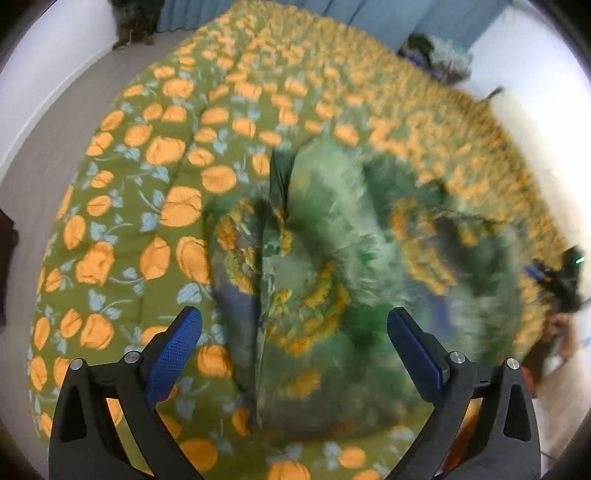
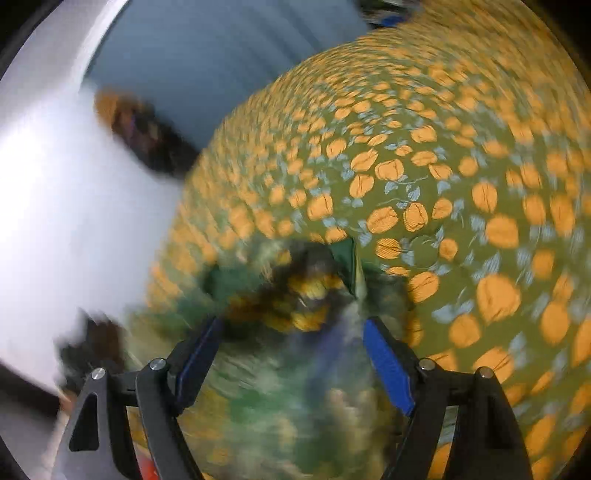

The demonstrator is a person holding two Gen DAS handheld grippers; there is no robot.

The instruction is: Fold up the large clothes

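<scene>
A green tie-dye garment with yellow rings lies crumpled on a bed covered in a green spread with orange fruit print. My left gripper is open and hovers above the garment's near part, with nothing between its blue pads. In the right wrist view the same garment is badly blurred. My right gripper is open right over it, jaws to either side of the cloth; I cannot tell if they touch it. The other gripper shows dimly at the right edge of the left wrist view.
The bedspread fills most of both views. Grey floor and white wall lie left of the bed. Blue curtains hang behind. Dark objects sit on the floor at the bed's far corners.
</scene>
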